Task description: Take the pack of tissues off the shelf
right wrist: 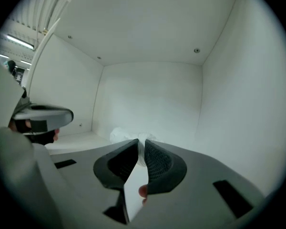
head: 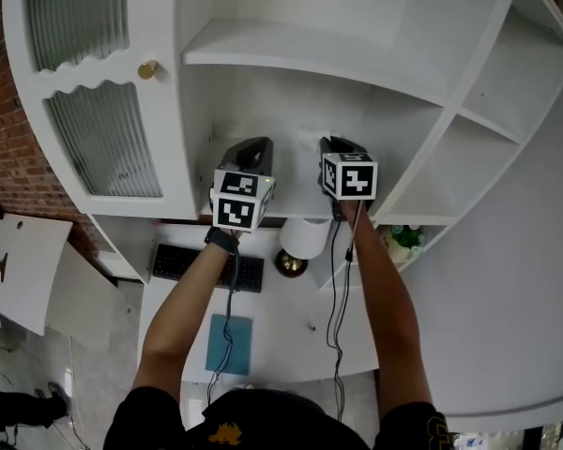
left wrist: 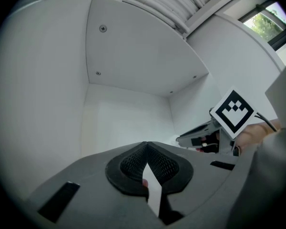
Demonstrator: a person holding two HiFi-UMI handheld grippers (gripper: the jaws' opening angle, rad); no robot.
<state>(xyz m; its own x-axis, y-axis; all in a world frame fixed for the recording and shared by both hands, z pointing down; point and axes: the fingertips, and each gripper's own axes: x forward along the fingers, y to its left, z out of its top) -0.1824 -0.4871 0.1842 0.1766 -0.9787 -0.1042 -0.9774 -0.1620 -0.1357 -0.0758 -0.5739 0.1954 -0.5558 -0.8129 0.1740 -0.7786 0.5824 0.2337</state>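
The pack of tissues is a crinkled white bundle low in the white shelf compartment, seen in the right gripper view. My right gripper is shut on its near end, and white wrapping shows between the narrow jaws. In the head view the right gripper reaches into the compartment and hides the pack. My left gripper is beside it on the left, shut, its tips meeting on nothing. It also shows in the head view as the left gripper.
A cabinet door with ribbed glass and a gold knob stands left of the compartment. Another shelf board lies above. Below are a desk with a keyboard, a white lamp, a blue notebook and a small plant.
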